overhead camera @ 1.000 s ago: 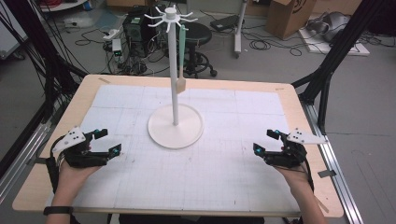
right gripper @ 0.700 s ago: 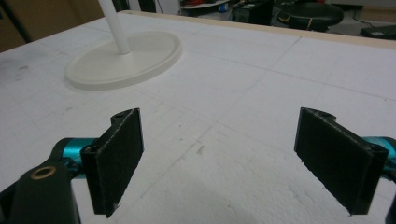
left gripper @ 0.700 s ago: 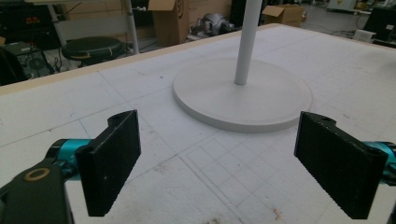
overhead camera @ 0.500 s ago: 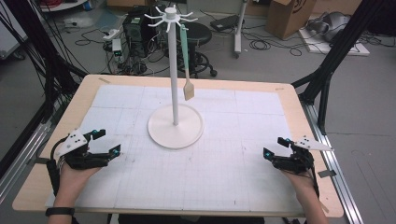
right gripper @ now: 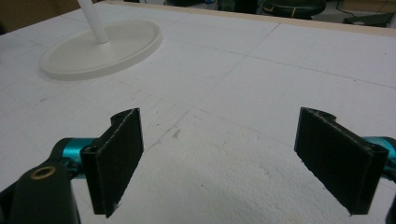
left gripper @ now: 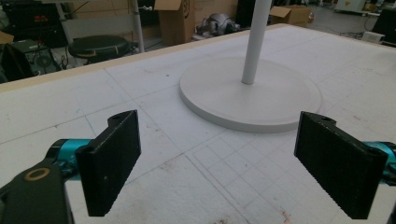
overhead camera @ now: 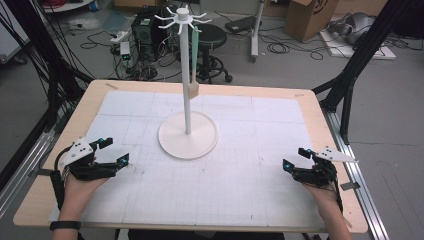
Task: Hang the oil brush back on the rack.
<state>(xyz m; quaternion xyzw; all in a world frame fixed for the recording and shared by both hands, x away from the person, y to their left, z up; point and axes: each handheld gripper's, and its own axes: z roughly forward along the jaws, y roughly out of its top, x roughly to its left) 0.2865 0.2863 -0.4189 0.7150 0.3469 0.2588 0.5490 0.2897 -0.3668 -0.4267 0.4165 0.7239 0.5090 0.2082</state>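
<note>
Both the left hand-held gripper (overhead camera: 114, 152) and the right hand-held gripper (overhead camera: 295, 159) rest released on the worktop (overhead camera: 250, 150). The wooden spatula (overhead camera: 193, 60) hangs from the white stand (overhead camera: 187, 100) (light, stiff, probably smooth); grip its narrow handle below the hook.

No words or numbers can be read anywhere. The cardboard box (overhead camera: 314, 17) on the floor, far behind the white stand (overhead camera: 187, 75) and to its right, has a dark mark on its side, but it's too blurry to read. The white mat (overhead camera: 260, 145) under the stand has thin grid lines, no numbers. The black box (overhead camera: 146, 30) behind the stand, to its left, has small lights, no label that can be made out.
</note>
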